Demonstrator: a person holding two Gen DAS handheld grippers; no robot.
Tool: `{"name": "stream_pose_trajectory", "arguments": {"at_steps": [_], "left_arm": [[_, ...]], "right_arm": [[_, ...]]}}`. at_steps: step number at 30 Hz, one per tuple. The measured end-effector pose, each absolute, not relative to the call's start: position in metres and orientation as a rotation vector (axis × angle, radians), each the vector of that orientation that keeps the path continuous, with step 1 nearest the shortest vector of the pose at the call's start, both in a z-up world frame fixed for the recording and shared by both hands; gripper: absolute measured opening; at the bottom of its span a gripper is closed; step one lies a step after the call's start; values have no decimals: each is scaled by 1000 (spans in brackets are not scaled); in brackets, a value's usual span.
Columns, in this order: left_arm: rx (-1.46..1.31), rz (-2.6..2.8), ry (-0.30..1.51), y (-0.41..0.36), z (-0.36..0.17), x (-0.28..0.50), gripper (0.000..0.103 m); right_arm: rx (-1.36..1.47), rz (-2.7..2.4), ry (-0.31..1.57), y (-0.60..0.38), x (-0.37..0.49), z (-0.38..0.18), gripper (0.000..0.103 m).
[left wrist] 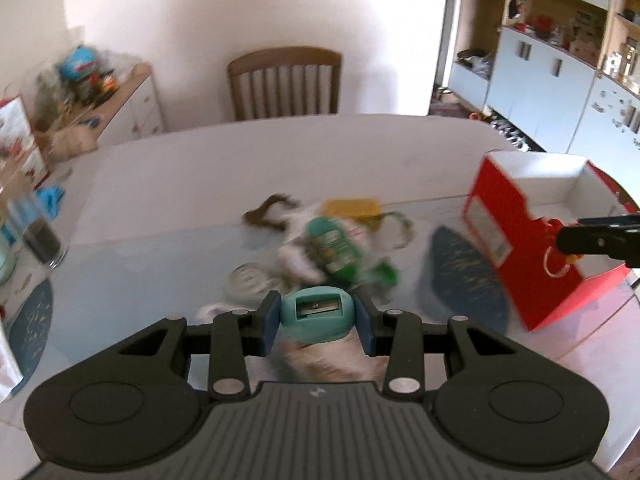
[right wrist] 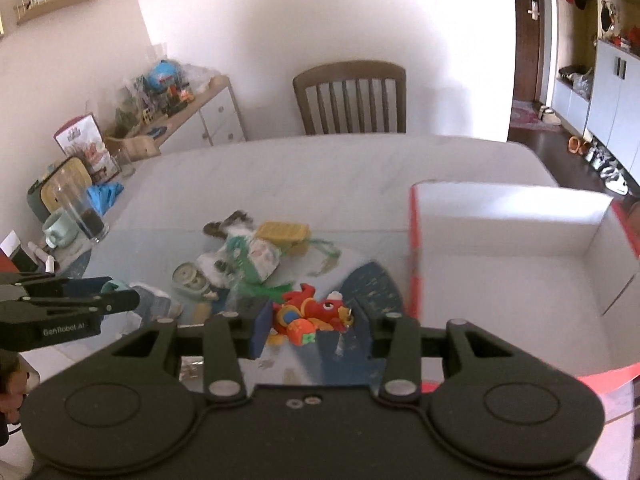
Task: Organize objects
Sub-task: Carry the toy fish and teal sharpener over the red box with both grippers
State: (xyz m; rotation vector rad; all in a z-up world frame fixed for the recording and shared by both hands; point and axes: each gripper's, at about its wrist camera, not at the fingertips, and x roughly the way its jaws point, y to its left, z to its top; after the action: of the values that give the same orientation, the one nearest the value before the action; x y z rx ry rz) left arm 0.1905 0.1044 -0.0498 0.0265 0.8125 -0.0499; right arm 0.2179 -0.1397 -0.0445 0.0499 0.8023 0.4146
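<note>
Both pairs of fingers are clamped on cargo: the left gripper (left wrist: 318, 316) pinches a teal pencil sharpener (left wrist: 318, 314), the right gripper (right wrist: 312, 320) a red dragon toy (right wrist: 310, 312), lifted above the clutter pile (right wrist: 248, 256), presumably bound for the open red box (right wrist: 520, 264) (apparently empty) just right.

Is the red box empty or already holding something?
Empty as far as shown: the red box is open-topped, and the right wrist view shows only bare white interior; its near corner is hidden.

Teal sharpener (left wrist: 317, 314); red-and-orange toy (right wrist: 310, 314); red box (left wrist: 532, 236), white inside; blue speckled mat (left wrist: 464, 280).
</note>
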Motion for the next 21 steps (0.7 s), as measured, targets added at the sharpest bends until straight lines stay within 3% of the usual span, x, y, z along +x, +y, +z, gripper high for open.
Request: {"name": "stream_pose_trajectory", "arguments": {"at_steps": [21], "left_arm": [[158, -241, 772, -97, -36, 251, 39]], "right_arm": [[53, 333, 774, -294, 256, -58, 41]]}}
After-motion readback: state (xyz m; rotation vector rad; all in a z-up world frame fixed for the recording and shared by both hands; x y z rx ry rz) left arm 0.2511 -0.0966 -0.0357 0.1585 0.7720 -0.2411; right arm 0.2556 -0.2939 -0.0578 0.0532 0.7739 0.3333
